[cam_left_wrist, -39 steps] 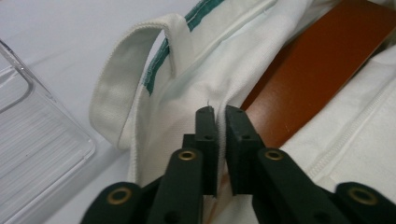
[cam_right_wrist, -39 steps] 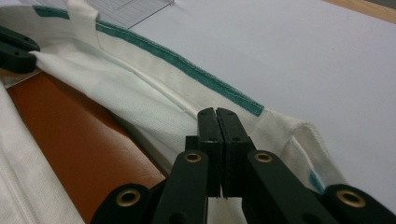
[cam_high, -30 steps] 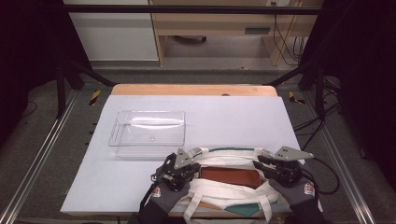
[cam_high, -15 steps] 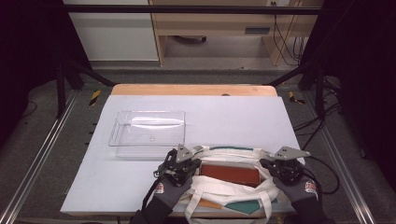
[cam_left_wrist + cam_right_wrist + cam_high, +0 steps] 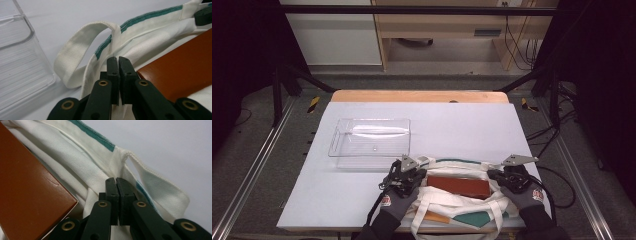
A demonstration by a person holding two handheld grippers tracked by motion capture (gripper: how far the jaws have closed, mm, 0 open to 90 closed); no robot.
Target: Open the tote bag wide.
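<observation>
1. While a cloth tote bag lay at the near edge of the surface, the left gripper and right gripper were each clamped on its rim fabric.
2. Holding a brown box, the bag could have slipped from either thin pinch.
3. Uneven pulling risked spilling the box, or nudging the clear tray just beside on the far left.
</observation>
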